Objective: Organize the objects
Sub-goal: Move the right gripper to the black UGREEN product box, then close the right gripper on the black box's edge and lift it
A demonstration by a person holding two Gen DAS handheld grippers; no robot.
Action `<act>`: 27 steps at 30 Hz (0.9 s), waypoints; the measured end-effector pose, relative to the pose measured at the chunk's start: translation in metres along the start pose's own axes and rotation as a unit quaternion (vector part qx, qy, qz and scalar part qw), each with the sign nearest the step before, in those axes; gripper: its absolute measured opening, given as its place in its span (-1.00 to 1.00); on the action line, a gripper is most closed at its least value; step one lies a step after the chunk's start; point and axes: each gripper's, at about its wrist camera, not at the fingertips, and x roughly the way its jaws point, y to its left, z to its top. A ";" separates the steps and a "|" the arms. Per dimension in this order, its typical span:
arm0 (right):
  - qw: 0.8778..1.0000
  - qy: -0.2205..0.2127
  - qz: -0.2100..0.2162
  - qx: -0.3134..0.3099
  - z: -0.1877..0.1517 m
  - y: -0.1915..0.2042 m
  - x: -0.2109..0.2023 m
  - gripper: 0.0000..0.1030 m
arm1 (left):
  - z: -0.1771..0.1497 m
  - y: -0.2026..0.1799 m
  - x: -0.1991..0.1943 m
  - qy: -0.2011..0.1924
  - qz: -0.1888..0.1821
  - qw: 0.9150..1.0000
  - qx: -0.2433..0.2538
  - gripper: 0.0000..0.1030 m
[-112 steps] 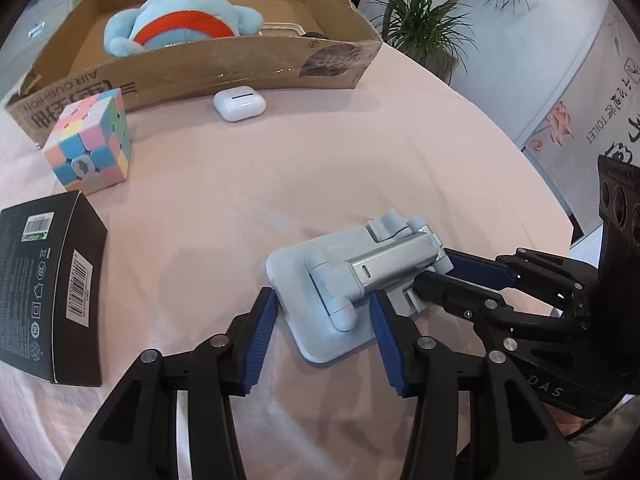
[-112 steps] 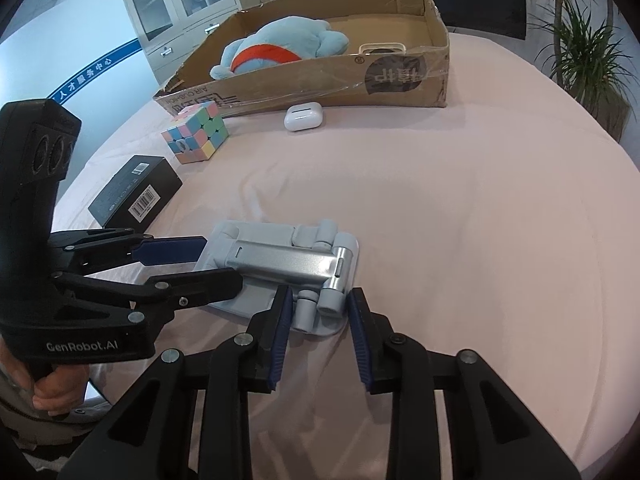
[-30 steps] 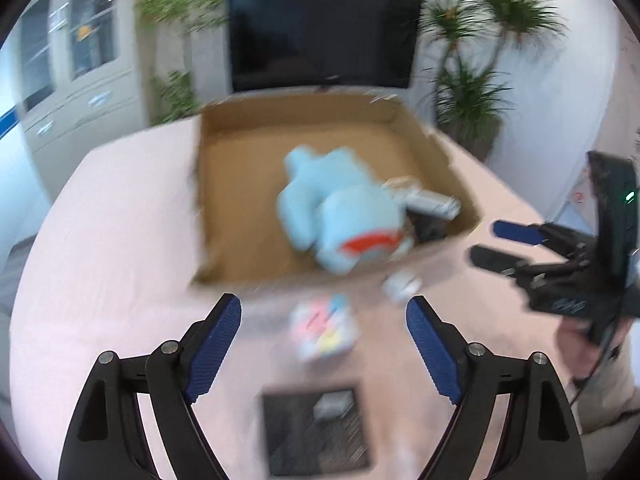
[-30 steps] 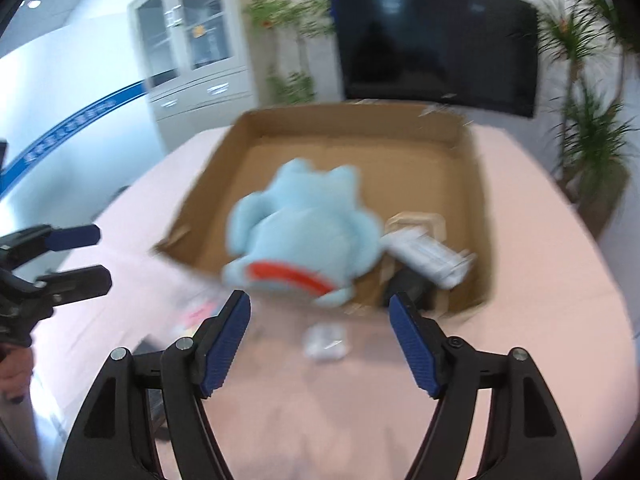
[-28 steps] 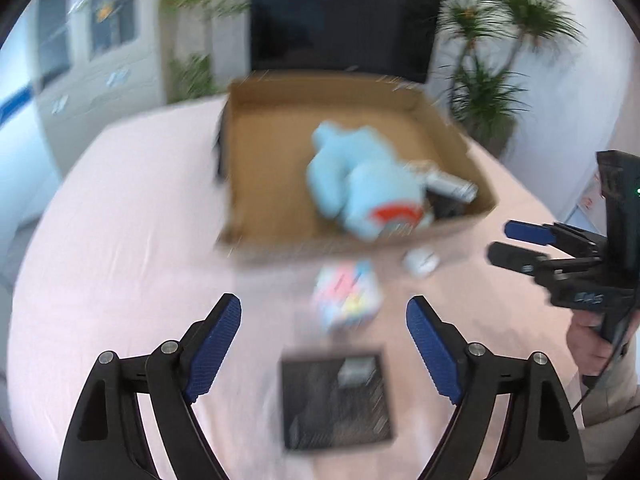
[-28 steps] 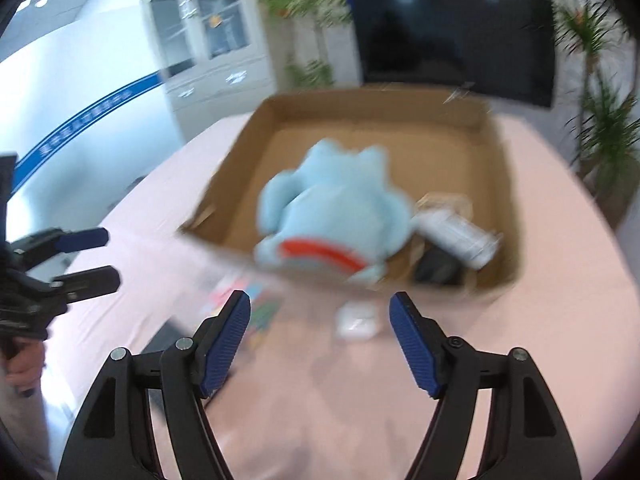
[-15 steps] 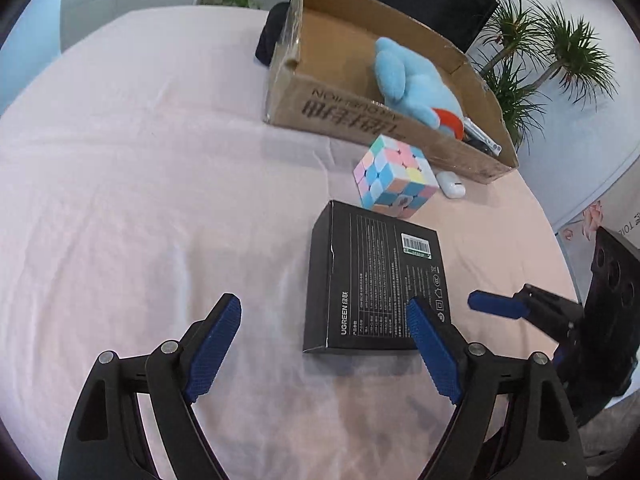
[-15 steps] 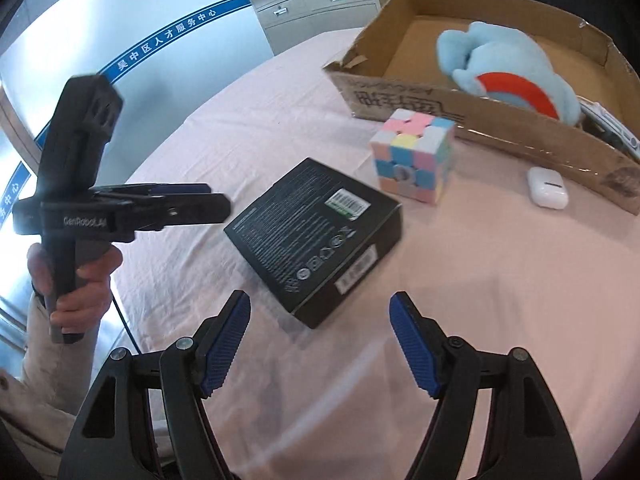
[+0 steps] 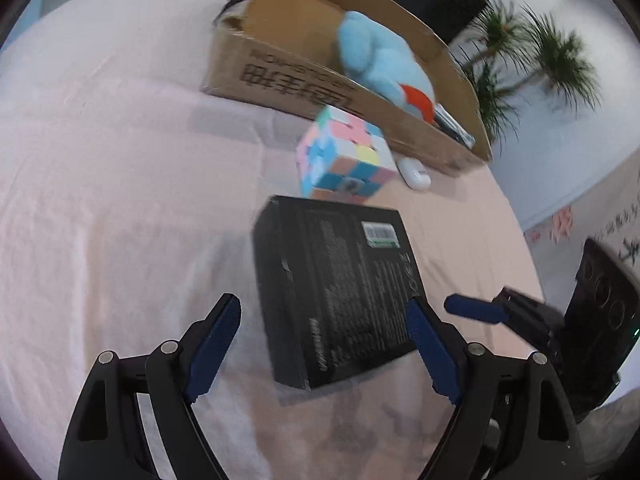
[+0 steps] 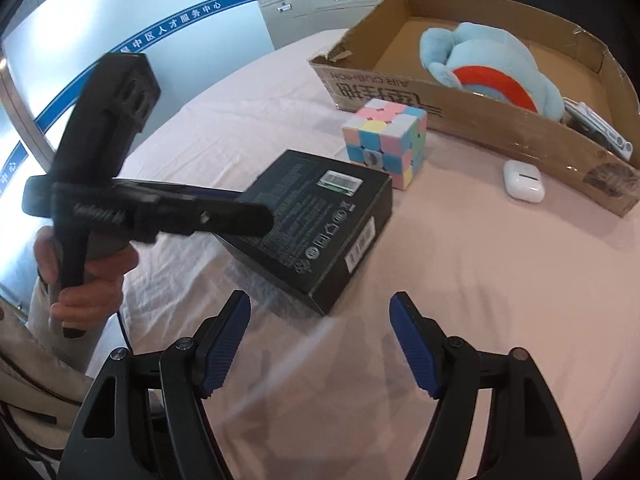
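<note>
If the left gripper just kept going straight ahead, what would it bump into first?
Most likely the black box: it lies between the left gripper's open fingers, directly ahead. Depth is hard to judge.

A flat black box with a barcode sticker and white print lies on the pink cloth. Just beyond it stands a pastel puzzle cube, and beside that a small white earbud case. Behind them, an open cardboard box holds a blue plush toy.
</note>
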 end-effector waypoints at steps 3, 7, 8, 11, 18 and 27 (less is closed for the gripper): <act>1.000 0.004 0.005 0.022 0.009 -0.006 0.007 0.38 | 0.008 0.017 0.001 0.002 -0.003 0.999 -0.038 0.63; 1.000 0.017 0.012 0.008 0.013 0.000 0.020 0.38 | 0.007 0.015 0.010 0.022 0.001 0.999 -0.036 0.47; 1.000 0.018 0.007 0.000 0.013 0.004 0.024 0.37 | 0.006 0.011 0.014 0.027 0.013 0.999 -0.028 0.42; 0.999 0.009 -0.019 -0.028 0.011 0.014 0.030 0.11 | 0.007 0.003 0.017 0.034 -0.006 0.999 -0.027 0.19; 0.994 0.011 -0.073 -0.078 0.001 0.029 0.039 -0.15 | 0.003 -0.019 0.013 0.025 0.032 0.999 0.021 0.19; 0.993 -0.016 -0.083 -0.087 -0.002 0.027 0.028 -0.20 | -0.003 -0.028 -0.001 0.013 0.034 0.999 0.040 0.19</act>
